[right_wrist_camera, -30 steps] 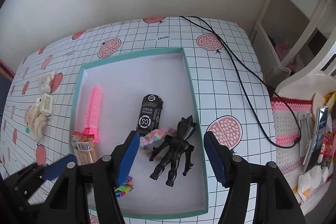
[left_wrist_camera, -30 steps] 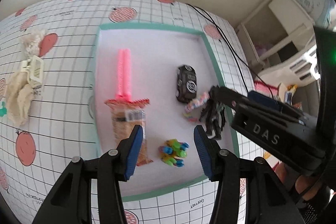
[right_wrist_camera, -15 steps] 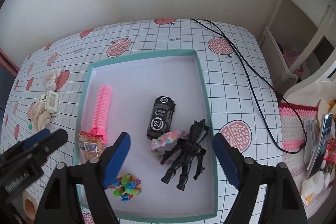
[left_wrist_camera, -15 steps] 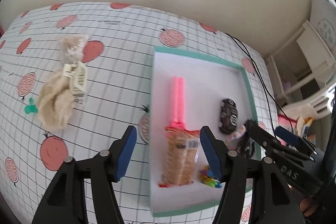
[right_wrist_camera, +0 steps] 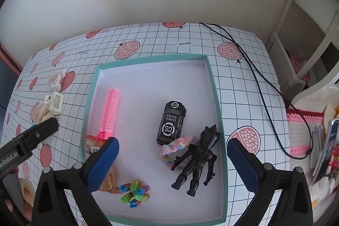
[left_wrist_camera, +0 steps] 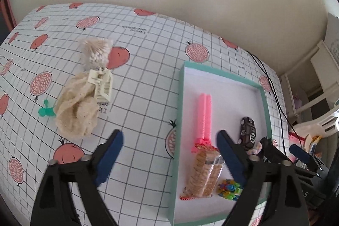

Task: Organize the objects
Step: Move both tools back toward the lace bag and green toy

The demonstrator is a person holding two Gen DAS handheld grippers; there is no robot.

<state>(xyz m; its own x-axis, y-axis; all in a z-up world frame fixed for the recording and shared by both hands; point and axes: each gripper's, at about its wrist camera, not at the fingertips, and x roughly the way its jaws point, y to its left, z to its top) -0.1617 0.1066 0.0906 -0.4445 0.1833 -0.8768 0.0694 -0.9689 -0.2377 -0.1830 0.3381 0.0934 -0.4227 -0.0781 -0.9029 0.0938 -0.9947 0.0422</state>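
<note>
Objects meant for sorting lie partly in the teal-rimmed tray [right_wrist_camera: 220,120] and partly out on the checked tablecloth [left_wrist_camera: 148,77]. We go from near to far. Nearest us, the right gripper [right_wrist_camera: 172,162] hangs over the tray with its jaws spread wide and nothing between them; the left gripper [left_wrist_camera: 169,154] is likewise wide open and empty, straddling the tray's left rim.

Under the right gripper we see the bright bead cluster [right_wrist_camera: 135,192], the cracker packet [right_wrist_camera: 106,175] at the tray's left side, and the black figure [right_wrist_camera: 197,160] lying against the pastel scrunchie [right_wrist_camera: 180,144]. Just beyond sit the black toy car [right_wrist_camera: 171,128] and the pink comb [right_wrist_camera: 110,107], whose base touches the packet. We judge these six as already placed.

Farther left, well apart from the tray, we find what seems left to do: the cream knitted pouch [left_wrist_camera: 78,107] with a cream hair claw [left_wrist_camera: 101,84] lying on it, a small green piece [left_wrist_camera: 45,111] just beside it, and a fluffy beige tuft [left_wrist_camera: 97,52] beyond. The left gripper points toward that group, so we reckon the next pick is there. Much of the tray's far half is bare.
</note>
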